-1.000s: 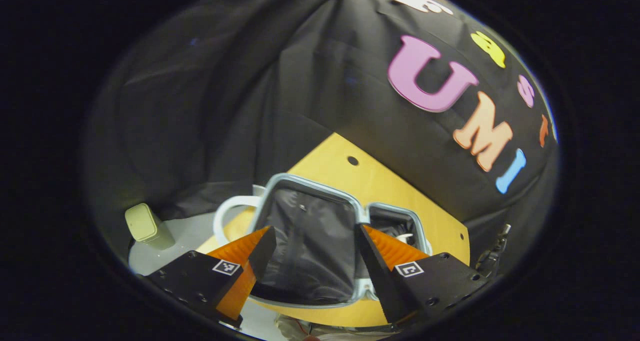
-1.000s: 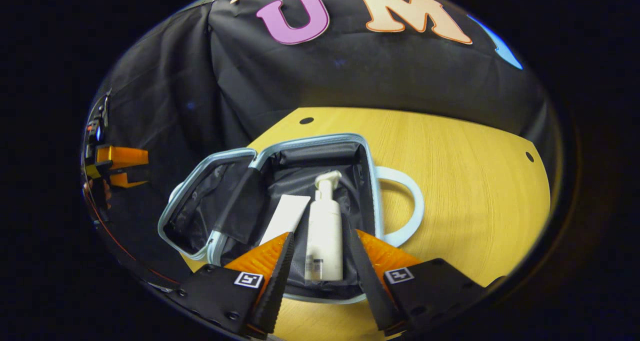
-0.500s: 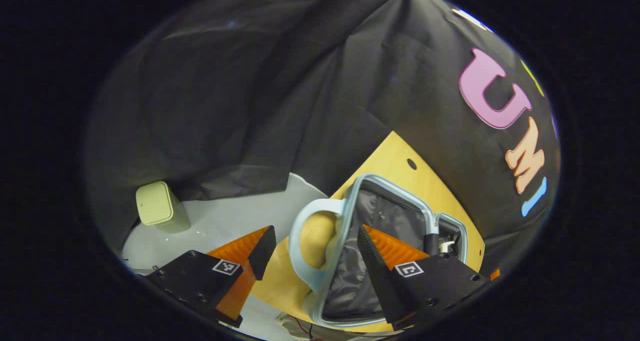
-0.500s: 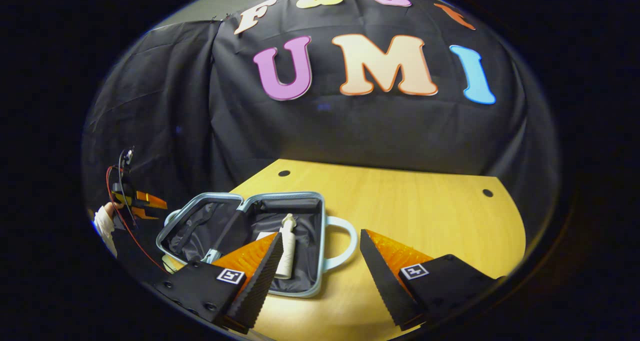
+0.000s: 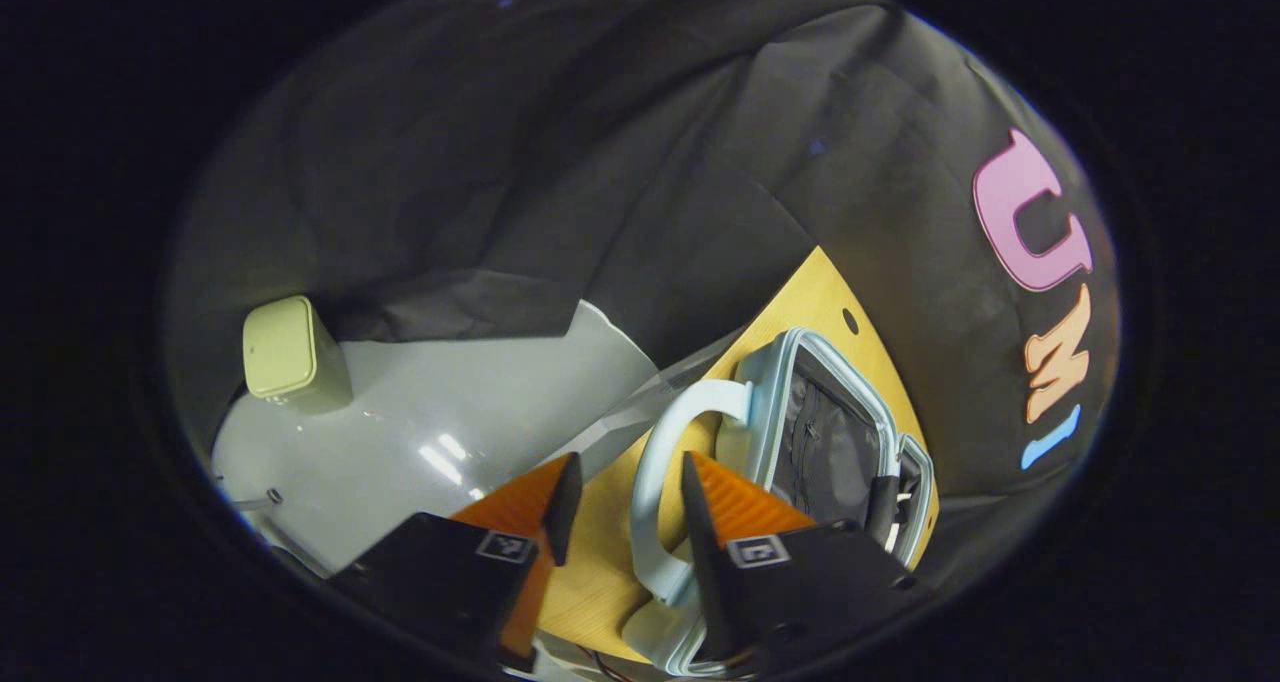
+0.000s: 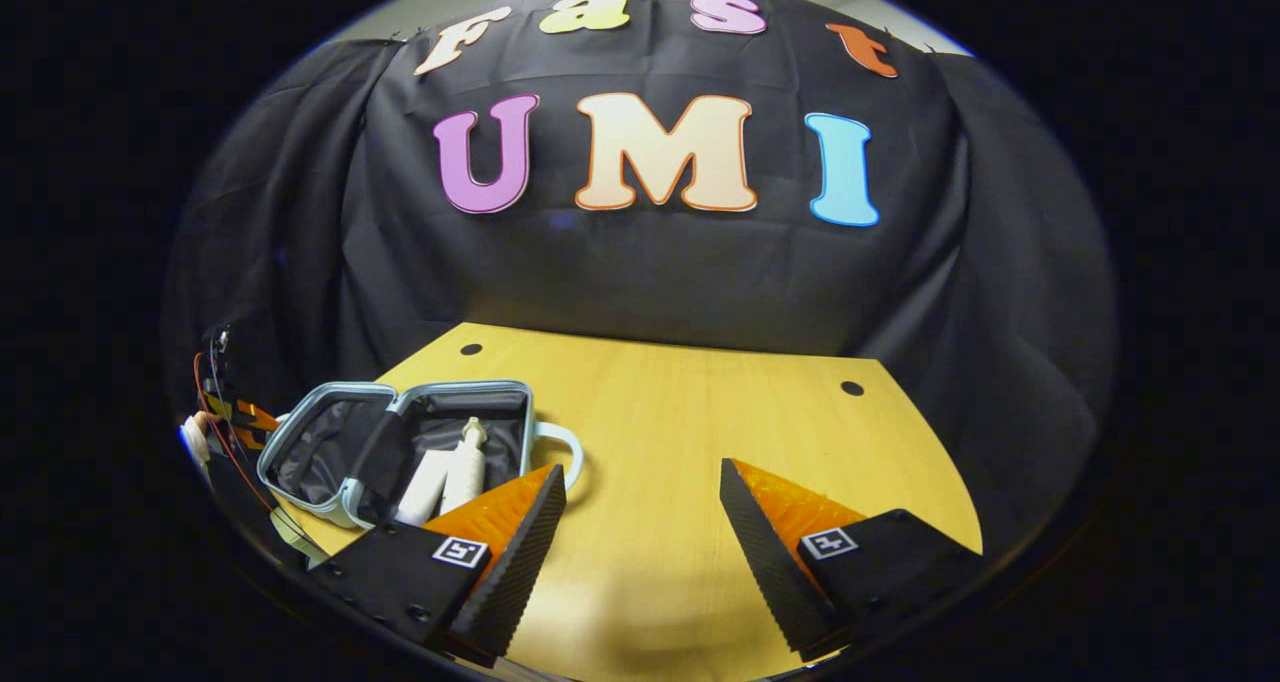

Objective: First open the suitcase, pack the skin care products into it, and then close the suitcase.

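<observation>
Both tools have shifted since a second ago: the right tool, which then hung just over the packed compartment, has drawn back along the counter and now sits well apart from the suitcase, fingers spread wide with nothing between them. The left tool, which was looking down into the lid, has swung round to the suitcase's handle side.

From where I stand, the suitcase lies open flat near the counter's edge, lid half beside the base half. In the right gripper view a white pump bottle and a white tube lie side by side in the base, next to the handle. Packing looks done, so closing is the step in hand.

In the left gripper view the pale blue handle loop sits in the gap between the left tool's fingers, which are partly closed; whether they press on it I cannot tell. One half of the case already appears tilted up, though the fisheye makes that hard to judge.

To close it well, I'd say hold the handle firmly and carry that half over the hinge in a smooth arc, keeping the bottle and tube from sliding toward the seam. The free right tool could steady the other half against the counter so the suitcase doesn't skid off the near edge. A small pale green box stands on the grey floor beyond the suitcase, out of the way.
</observation>
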The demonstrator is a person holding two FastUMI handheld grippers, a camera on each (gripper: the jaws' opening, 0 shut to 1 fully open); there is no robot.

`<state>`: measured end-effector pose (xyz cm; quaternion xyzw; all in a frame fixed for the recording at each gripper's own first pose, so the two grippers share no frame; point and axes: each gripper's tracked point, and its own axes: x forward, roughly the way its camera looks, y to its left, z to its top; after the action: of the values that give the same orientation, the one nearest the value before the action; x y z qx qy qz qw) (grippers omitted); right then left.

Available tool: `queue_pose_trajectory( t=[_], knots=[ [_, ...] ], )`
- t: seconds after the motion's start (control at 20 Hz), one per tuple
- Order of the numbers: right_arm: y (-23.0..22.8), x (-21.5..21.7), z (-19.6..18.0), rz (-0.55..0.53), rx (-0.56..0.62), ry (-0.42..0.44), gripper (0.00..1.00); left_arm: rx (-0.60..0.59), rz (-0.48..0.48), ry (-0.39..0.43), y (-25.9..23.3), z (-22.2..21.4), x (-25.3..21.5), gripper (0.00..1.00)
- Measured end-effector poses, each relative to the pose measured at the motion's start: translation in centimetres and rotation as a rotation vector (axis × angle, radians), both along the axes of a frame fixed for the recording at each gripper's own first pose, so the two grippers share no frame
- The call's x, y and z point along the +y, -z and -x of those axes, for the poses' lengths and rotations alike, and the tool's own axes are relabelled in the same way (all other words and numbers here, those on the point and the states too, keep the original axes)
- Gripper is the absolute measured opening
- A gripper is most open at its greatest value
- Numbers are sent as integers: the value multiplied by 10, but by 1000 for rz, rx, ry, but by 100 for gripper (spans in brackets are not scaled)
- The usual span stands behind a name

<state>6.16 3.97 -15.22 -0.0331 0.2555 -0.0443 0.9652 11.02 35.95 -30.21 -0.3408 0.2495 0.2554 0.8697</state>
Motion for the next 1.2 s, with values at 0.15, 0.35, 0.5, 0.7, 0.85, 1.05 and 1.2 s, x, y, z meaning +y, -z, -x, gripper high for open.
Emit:
queue_pose_trajectory(
  t=[0.15, 0.35, 0.5, 0.7, 0.85, 1.05, 1.2],
  knots=[
    [1, -6, 6, 6, 5, 19, 97, -52, 48, 17, -5, -7, -9, 19],
    [0, -11, 9, 31, 5, 16, 98, -78, 50, 41, -11, -7, -14, 6],
    [-1, -12, 9, 42, 5, 13, 98, -88, 45, 58, -18, -7, -20, 2],
    [-3, -17, 7, 52, -3, 13, 98, -127, 8, 92, -49, -8, -28, 2],
    [-5, -22, 6, 68, -8, 14, 98, -174, -31, 135, -90, -11, -43, 2],
    [-10, -24, 5, 51, -27, 13, 98, -194, -134, 222, -136, -18, -69, 2],
    [-15, -27, 4, 30, -46, 19, 98, -209, -186, 272, -166, -28, -94, 0]
  ],
)
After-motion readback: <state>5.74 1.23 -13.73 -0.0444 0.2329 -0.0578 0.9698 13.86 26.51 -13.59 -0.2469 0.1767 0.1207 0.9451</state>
